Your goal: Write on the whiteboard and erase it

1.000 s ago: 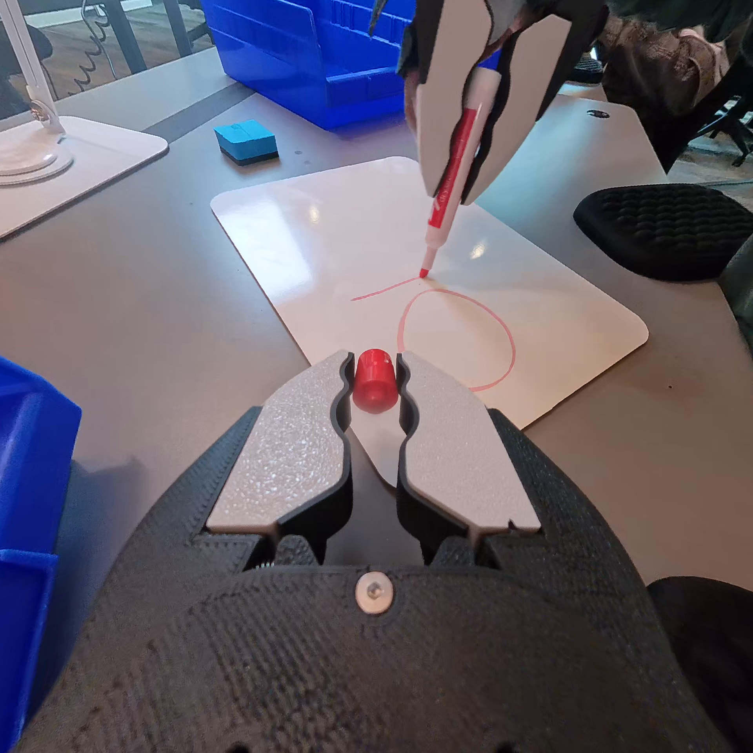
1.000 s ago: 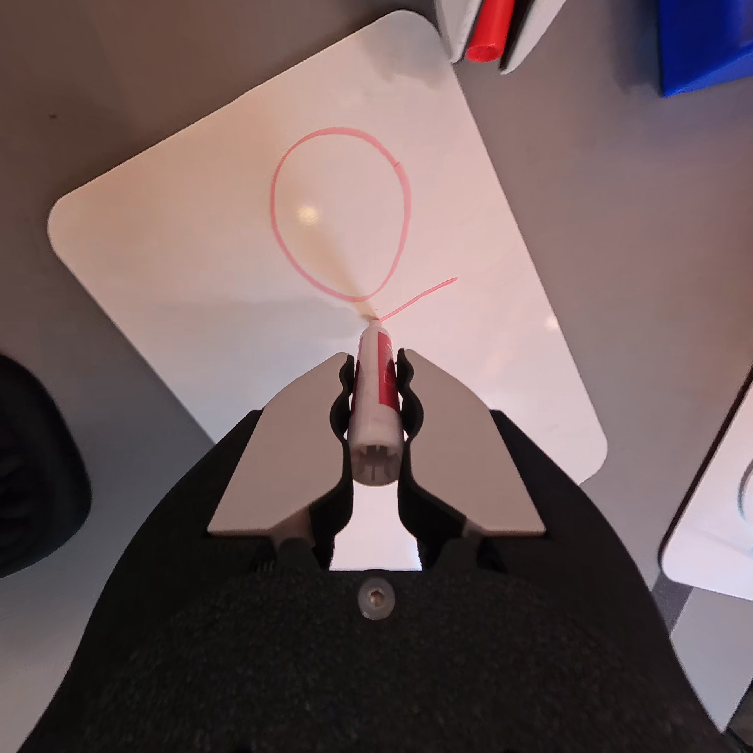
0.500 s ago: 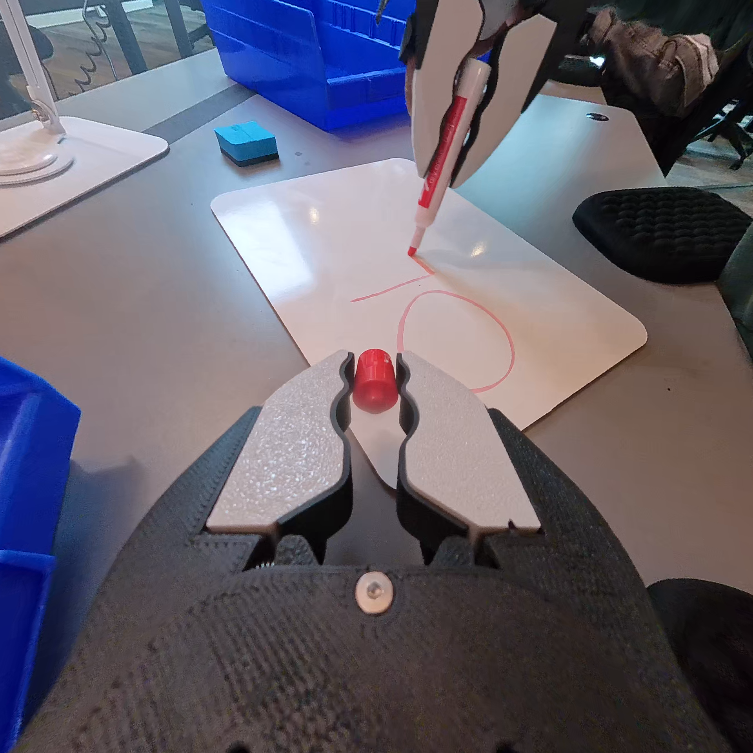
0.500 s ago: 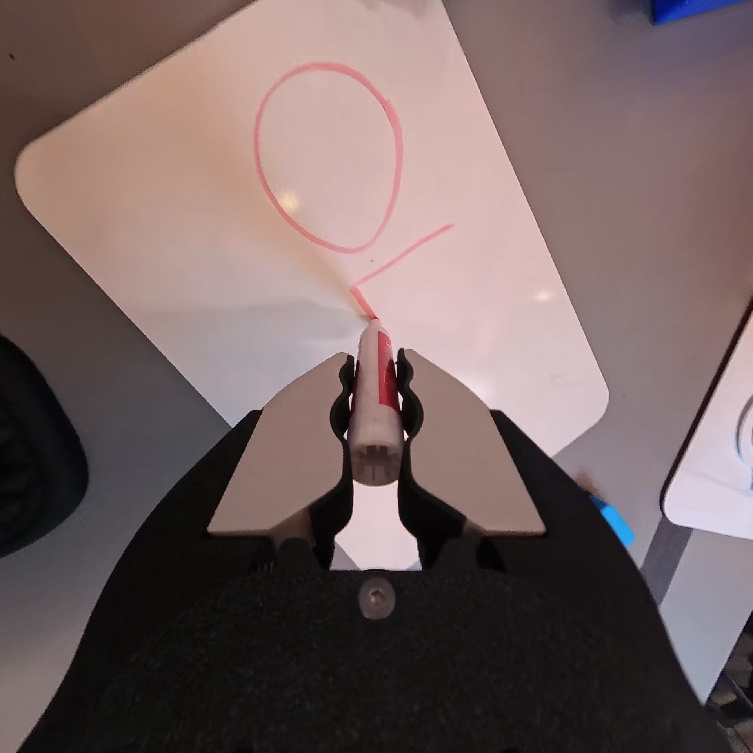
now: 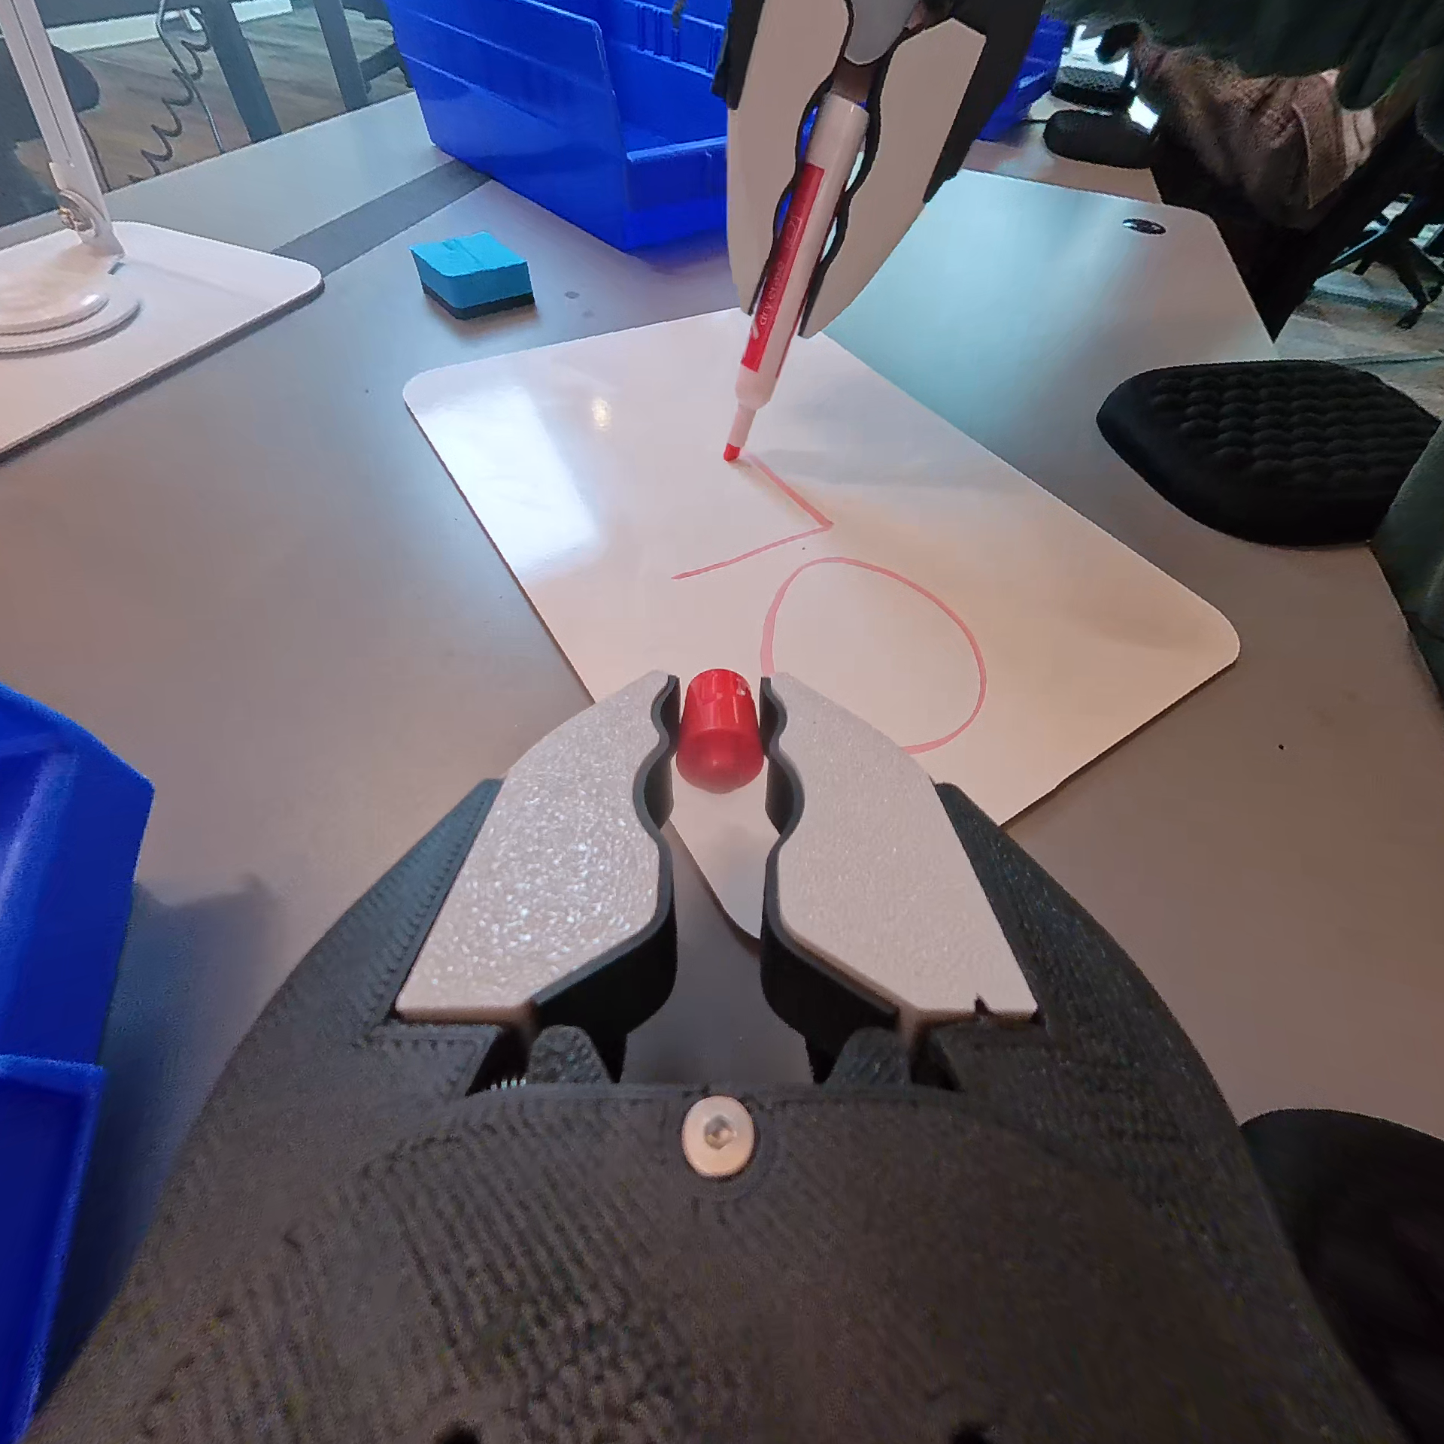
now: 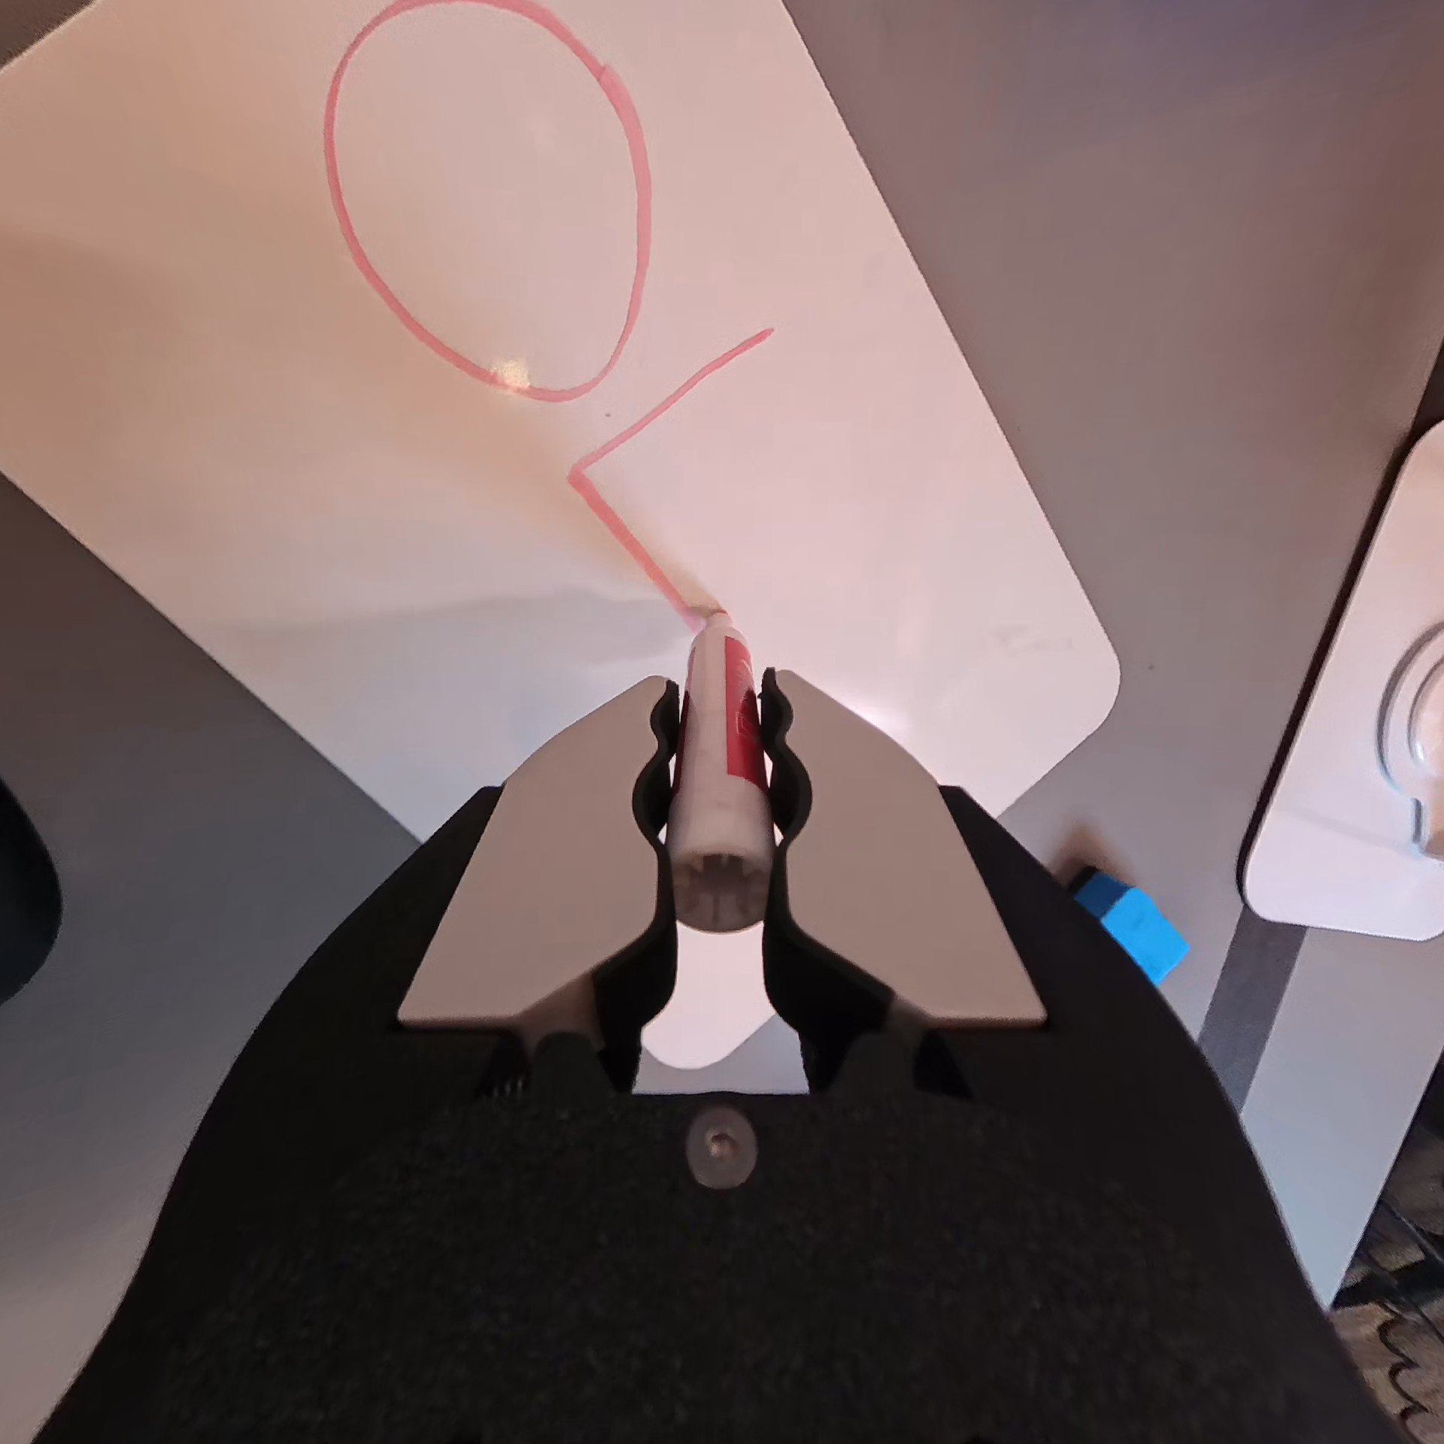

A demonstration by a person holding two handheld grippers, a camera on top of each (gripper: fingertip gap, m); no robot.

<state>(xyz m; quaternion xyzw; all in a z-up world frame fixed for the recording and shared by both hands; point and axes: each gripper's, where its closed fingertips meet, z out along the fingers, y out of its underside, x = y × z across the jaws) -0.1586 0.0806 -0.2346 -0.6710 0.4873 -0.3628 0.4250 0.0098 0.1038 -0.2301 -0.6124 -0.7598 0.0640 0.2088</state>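
Right now the flat white whiteboard with rounded corners (image 5: 1055, 594) lies at a slant on the grey desk (image 5: 273, 547), with bare desk open along its left edge and bare board beyond the red marks. The right gripper (image 6: 719, 688) is clamped tight on the white-and-red dry-erase marker (image 6: 715, 770), its tip touching the board at the end of a red angled line (image 6: 617, 523), just beside a red drawn oval (image 6: 484, 195). The left gripper (image 5: 717, 691) pinches the small red marker cap (image 5: 717, 730) over the board's near edge. Only the left wrist view shows the deep blue plastic bin (image 5: 562, 117) at the back; its contents can't be made out. Both views catch the blue foam eraser with a black base (image 5: 473, 273), off the board, near a white lamp base (image 6: 1344, 742).
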